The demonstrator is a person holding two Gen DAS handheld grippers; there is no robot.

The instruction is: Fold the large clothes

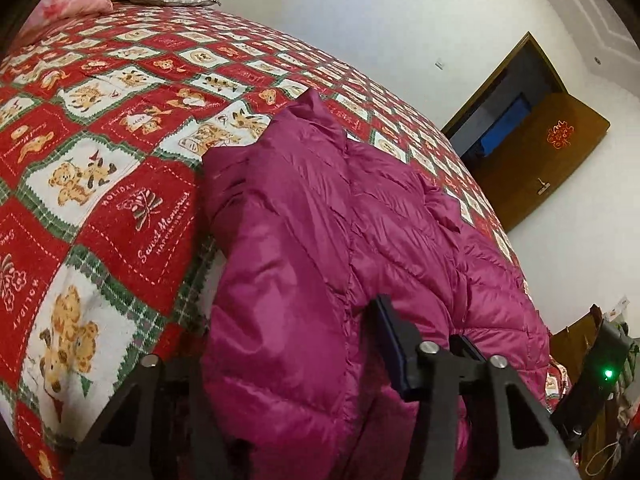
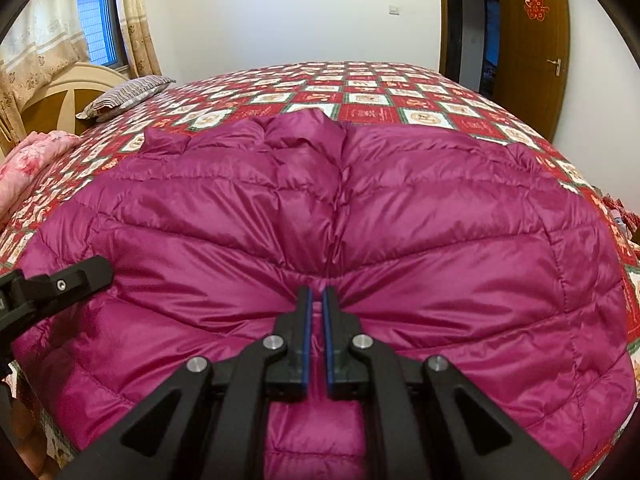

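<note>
My right gripper (image 2: 317, 300): jaws clamped together on a pinch of the jacket's hem at the near edge of the bed, fabric gathered into creases that fan out from the blue pads.
My left gripper (image 1: 288, 364): over the jacket's left side at the near edge; a thick fold of jacket sits between the jaws, one finger (image 1: 394, 344) lies against the fabric, the other is hidden behind the fold, so I cannot tell whether the pads press on it. In the right wrist view its black tip (image 2: 86, 274) rests on the jacket's left edge.
Jacket (image 2: 320, 208): magenta quilted puffer, spread flat with front up, hem toward me at the near edge, zipper line running away from me, collar (image 2: 298, 124) pointing toward the far edge.
Bedspread (image 2: 360, 100): red and white squares with bears, covering the whole bed beneath the jacket.
Pink blanket (image 2: 28, 160): bunched at the left edge.
Striped pillow (image 2: 128, 94): far left corner, against the headboard (image 2: 60, 92).
Door (image 2: 532, 44): brown wood, open, beyond the far right corner.
</note>
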